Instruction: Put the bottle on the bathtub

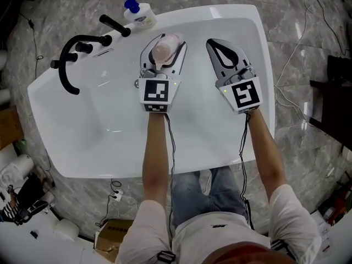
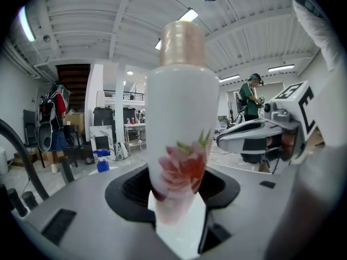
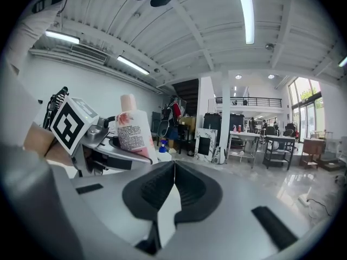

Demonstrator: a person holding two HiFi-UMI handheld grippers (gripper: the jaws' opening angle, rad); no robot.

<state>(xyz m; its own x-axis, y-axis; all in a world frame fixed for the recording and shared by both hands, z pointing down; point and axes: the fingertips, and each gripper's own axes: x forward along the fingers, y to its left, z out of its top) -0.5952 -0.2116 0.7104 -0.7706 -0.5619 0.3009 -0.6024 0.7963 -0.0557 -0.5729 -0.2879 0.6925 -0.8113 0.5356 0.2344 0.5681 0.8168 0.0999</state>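
Left tongs [image 1: 170, 44] clamp a smooth, rounded white bottle [image 2: 181, 118] — glossy bathtub [image 1: 110, 142] below.

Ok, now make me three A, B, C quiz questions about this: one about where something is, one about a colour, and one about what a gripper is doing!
1. Where is the flowered bottle?
A) on the floor
B) between the left gripper's jaws
C) lying in the tub

2. What colour is the cap of the other bottle by the tap?
A) red
B) blue
C) green

3. The right gripper's jaws are:
A) wide apart
B) shut on a bottle
C) together, empty

Answers: 1 B, the left gripper view shows the jaws clamped on it. 2 B, the head view shows it blue. 3 C, the right gripper view shows them meeting with nothing between.
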